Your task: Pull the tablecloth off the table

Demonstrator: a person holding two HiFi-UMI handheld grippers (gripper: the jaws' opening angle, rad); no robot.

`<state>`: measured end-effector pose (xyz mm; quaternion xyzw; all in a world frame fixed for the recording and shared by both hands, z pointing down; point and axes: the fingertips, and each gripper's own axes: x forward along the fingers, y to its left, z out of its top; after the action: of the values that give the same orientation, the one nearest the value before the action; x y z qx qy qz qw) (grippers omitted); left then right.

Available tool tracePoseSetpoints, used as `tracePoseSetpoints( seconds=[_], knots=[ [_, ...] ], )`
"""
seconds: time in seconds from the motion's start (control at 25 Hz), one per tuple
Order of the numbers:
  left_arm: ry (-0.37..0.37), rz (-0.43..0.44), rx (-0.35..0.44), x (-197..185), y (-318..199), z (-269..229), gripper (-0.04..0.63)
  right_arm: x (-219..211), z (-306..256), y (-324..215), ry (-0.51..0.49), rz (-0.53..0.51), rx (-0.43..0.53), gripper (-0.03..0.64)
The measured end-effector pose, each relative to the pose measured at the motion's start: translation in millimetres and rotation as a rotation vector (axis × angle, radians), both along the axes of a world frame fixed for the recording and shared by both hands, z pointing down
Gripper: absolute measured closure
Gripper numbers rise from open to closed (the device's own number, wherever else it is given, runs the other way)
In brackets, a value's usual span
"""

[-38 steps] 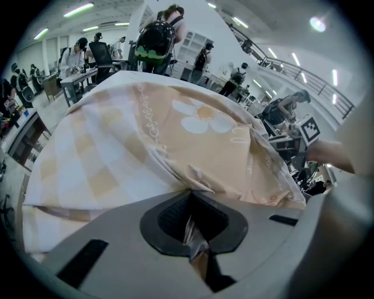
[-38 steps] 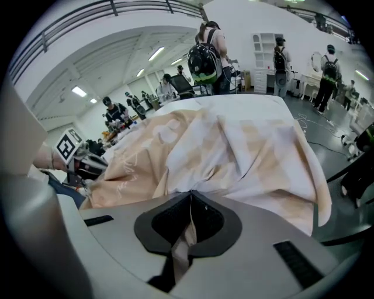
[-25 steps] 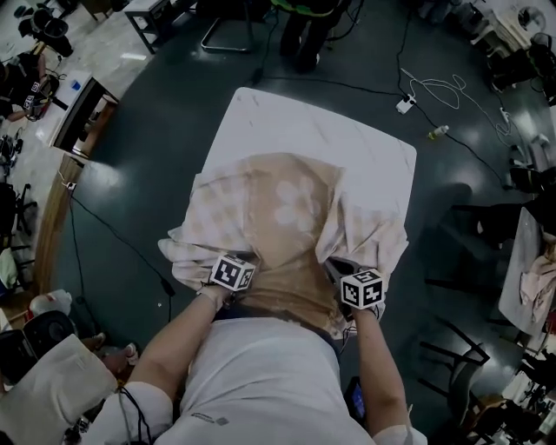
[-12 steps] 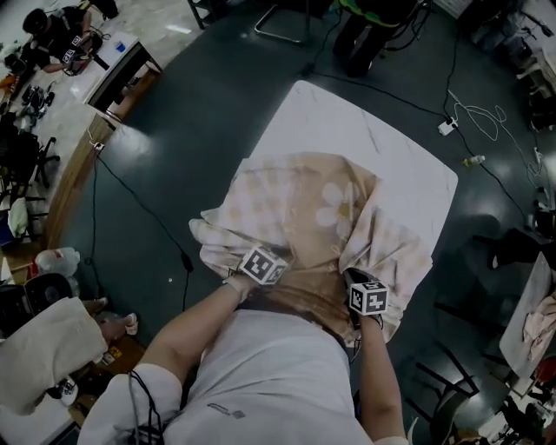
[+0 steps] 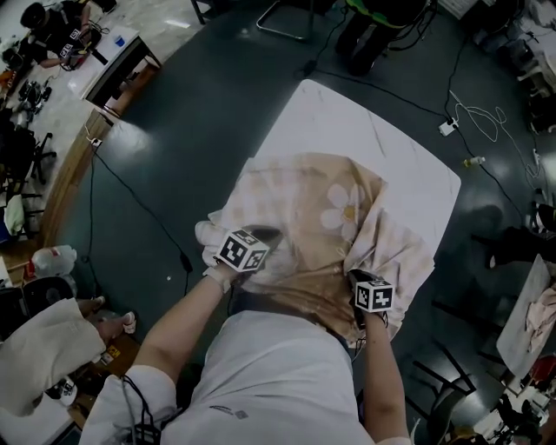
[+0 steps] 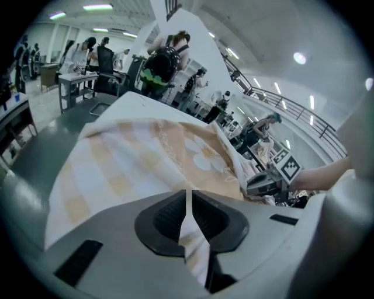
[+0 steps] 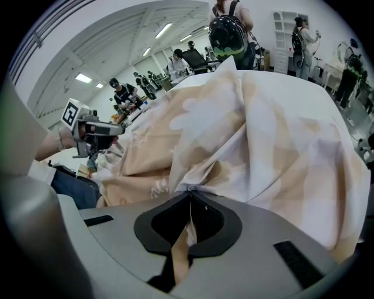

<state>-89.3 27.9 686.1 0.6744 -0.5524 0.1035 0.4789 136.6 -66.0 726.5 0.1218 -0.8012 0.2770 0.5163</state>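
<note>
A beige checked tablecloth (image 5: pixel 313 226) with white flowers lies bunched over the near half of a white table (image 5: pixel 347 122). My left gripper (image 5: pixel 269 236) is shut on the cloth's near left edge and holds it lifted; a pinched strip of tablecloth (image 6: pixel 187 225) shows between the jaws of the left gripper (image 6: pixel 187 195). My right gripper (image 5: pixel 352 276) is shut on the cloth's near right part, lower, at the table's near edge. There the tablecloth (image 7: pixel 257 128) gathers into folds at the closed right gripper (image 7: pixel 190 191).
Dark floor surrounds the table. Cables (image 5: pixel 130 209) run along the floor at left, and a power strip (image 5: pixel 448 127) lies at the far right. A person (image 5: pixel 365 26) stands beyond the far edge. Dark chairs (image 5: pixel 452 382) stand at the right, desks (image 5: pixel 113 74) at the far left.
My left gripper has risen and moved left with the cloth's edge, lifting it. My right gripper has sunk a little with its fold. The cloth has slid nearer, baring more white table.
</note>
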Motion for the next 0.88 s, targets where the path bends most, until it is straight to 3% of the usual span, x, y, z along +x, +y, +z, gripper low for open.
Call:
tracePoseSetpoints(
  seconds=[0.12,0.2,0.4,0.56,0.76,0.88],
  knots=[
    [-0.057,-0.092,0.020,-53,4,2,0.570,0,0,1,0.009,0.005,0.005,0.590],
    [-0.093,-0.153,0.025,-90,8,4,0.462,-1,0,1,0.015,0.009,0.003,0.589],
    [-0.146,-0.250,0.000,-154,17,18,0.365,2,-2,-1,0.036,0.016,0.007,0.589],
    [-0.079,-0.331,-0.011,-181,19,34,0.328,2,-3,0,0.052,0.028,0.005,0.589],
    [-0.041,-0.347,-0.044,-198,20,60,0.311,0,-2,1,0.066,0.040,0.001,0.589],
    [0.076,-0.372,-0.024,-196,15,66,0.304,0,-3,1,0.074,0.047,0.003,0.589]
  ],
)
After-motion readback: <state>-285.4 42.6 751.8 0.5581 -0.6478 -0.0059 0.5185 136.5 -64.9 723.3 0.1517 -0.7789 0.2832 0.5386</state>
